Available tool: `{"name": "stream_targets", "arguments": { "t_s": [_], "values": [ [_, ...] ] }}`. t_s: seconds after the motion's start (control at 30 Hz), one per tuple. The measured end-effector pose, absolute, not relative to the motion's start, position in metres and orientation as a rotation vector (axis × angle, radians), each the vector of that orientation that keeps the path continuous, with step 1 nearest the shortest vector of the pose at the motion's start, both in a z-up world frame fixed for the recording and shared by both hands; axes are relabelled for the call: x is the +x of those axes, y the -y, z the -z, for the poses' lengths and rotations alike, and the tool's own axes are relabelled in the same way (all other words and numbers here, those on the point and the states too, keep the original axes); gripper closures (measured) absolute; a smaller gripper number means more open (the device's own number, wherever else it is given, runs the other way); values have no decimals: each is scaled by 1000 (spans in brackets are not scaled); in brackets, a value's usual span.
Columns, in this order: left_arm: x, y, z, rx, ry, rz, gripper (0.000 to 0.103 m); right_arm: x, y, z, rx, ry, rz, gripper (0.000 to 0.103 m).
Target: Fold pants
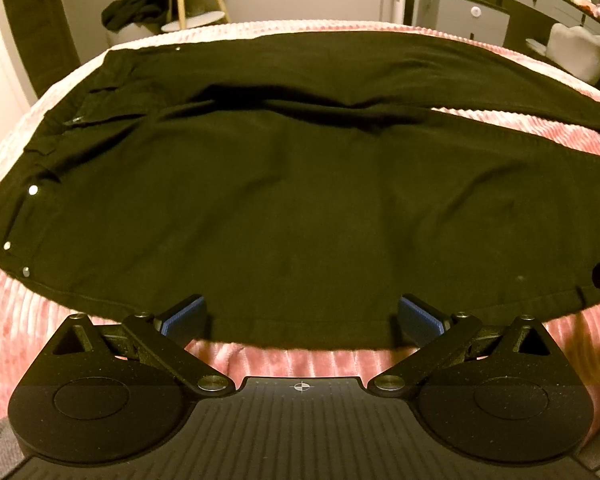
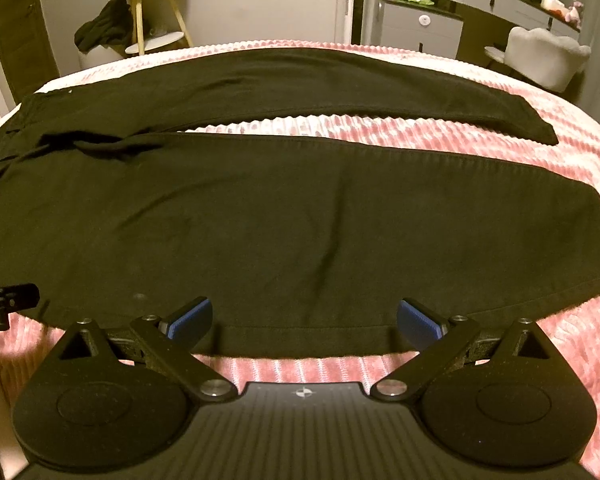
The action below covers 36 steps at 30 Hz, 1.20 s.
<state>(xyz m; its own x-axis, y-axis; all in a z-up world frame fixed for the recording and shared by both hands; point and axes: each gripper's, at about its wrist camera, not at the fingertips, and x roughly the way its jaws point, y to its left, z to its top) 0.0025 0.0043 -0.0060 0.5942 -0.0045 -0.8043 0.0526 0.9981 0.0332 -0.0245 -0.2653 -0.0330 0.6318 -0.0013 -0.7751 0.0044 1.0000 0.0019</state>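
Observation:
Black pants (image 1: pixel 300 200) lie spread flat across a pink bed (image 1: pixel 28 320), waistband with silver rivets to the left, legs running right. The right wrist view shows both legs (image 2: pixel 300 220) apart, pink bedding between them. My left gripper (image 1: pixel 302 318) is open, its blue pads either side of the near hem edge by the hip. My right gripper (image 2: pixel 304 318) is open over the near edge of the near leg. Neither holds cloth. The left gripper's tip (image 2: pixel 12 298) shows at the left edge of the right wrist view.
The pink ribbed bedspread (image 2: pixel 540 360) surrounds the pants. Beyond the bed stand a stool with dark clothing (image 2: pixel 104 30), a grey dresser (image 2: pixel 420 26) and a white chair (image 2: pixel 544 56).

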Motion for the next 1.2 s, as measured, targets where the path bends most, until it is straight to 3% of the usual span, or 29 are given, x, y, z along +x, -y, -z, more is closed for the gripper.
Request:
{"name": "stream_targets", "arguments": {
  "t_s": [1.2],
  "values": [
    [1,-3,9,56,-950,34,0,-20,269,36,23,-897,-8,4]
  ]
}}
